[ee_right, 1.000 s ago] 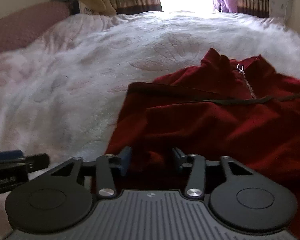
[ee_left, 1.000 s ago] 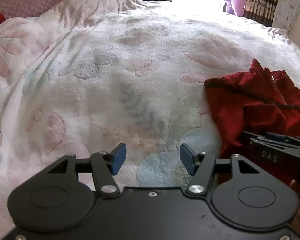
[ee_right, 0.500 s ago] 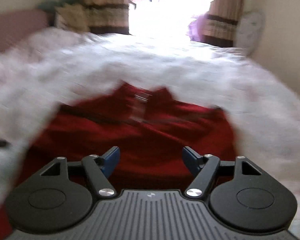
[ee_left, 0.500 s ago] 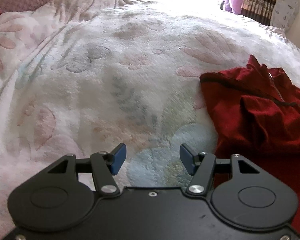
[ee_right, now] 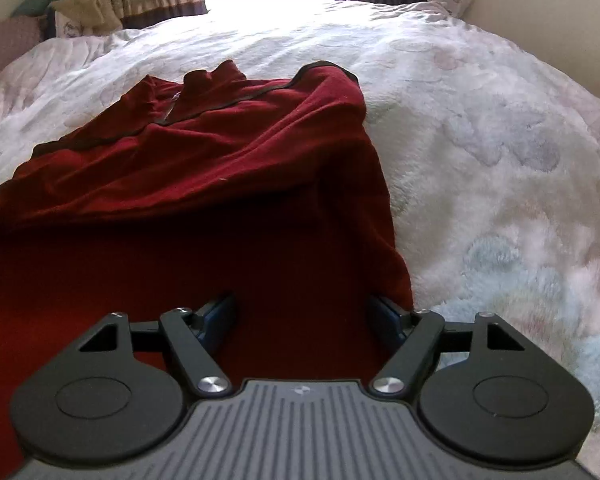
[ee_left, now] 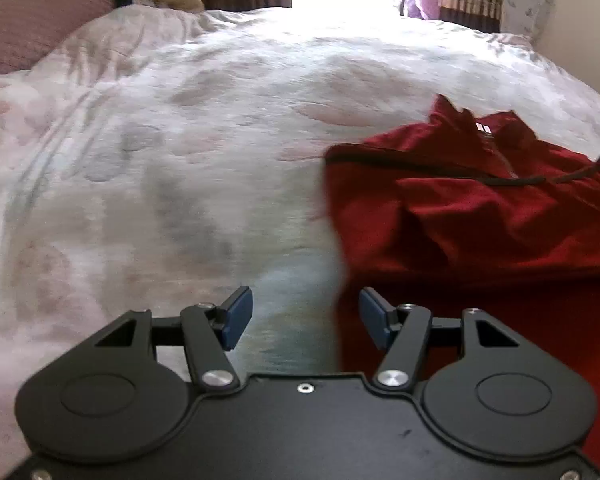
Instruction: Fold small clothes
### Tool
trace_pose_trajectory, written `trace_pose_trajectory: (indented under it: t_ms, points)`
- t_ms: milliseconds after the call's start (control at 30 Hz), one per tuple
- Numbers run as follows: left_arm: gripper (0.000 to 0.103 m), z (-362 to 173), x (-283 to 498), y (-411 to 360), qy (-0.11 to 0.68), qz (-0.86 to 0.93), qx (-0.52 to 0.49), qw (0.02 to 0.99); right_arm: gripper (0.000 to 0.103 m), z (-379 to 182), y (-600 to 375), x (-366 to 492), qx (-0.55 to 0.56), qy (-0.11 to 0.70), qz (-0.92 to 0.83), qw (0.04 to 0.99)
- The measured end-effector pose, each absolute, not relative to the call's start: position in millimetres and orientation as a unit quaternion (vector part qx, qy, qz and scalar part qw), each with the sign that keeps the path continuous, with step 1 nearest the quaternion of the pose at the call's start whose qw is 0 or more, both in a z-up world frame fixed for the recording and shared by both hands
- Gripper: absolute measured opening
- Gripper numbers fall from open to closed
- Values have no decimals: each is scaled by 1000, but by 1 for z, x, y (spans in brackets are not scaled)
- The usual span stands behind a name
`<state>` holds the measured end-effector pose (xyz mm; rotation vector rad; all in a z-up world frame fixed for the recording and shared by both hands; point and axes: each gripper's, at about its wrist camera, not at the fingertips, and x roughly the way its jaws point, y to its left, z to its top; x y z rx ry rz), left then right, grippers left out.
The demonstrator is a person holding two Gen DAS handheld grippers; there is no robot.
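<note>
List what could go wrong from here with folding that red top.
1. The red top lies bunched, an upper layer draped across it; closing the right gripper here may pinch several layers at once.
2. The left gripper, jaws open, straddles the top's edge over the fluffy blanket; closing could catch blanket pile too.
3. Folding over the rumples would likely lock in creases.

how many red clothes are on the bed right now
1. A single red zip-neck top lies on the fluffy floral blanket, to the right of the left gripper and under the right gripper. Others could be out of view.
</note>
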<state>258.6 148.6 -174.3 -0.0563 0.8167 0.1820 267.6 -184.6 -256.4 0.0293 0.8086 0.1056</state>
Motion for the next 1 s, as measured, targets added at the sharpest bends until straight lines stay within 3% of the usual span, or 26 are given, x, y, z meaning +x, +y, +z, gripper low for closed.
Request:
trace_pose_trajectory:
  t_ms: [267,333,367,433,600,733,800,867,933,1000]
  points:
    - [60,-174,322,86,421,31,-49,905,89,-261,-185,263,2,393,48,918]
    - [48,-177,338,68,425,42,-14,904,89,-261,-185,265,3,393,48,918]
    - [12,-176,343,62,423,44,-6,905,89,-261,-185,266,2,394,48,918]
    - [2,-169,349,56,421,41,-8,906,89,-261,-185,267,2,394,48,918]
    - [1,-123,337,52,345,93,26,934,89,-261,-185,269,0,396,48,917]
    - [2,-114,344,65,338,121,51,932,89,-262,-185,270,-5,396,48,917]
    - [12,-132,357,75,367,120,51,921,89,-263,-183,270,-10,397,47,917]
    - [45,-160,370,87,417,126,57,898,89,-263,-183,270,-11,396,47,917]
    - [46,-184,375,99,456,142,60,877,89,-263,-183,270,-9,396,47,917]
    - [48,-187,362,107,440,137,37,887,89,-263,-183,270,-11,397,47,917]
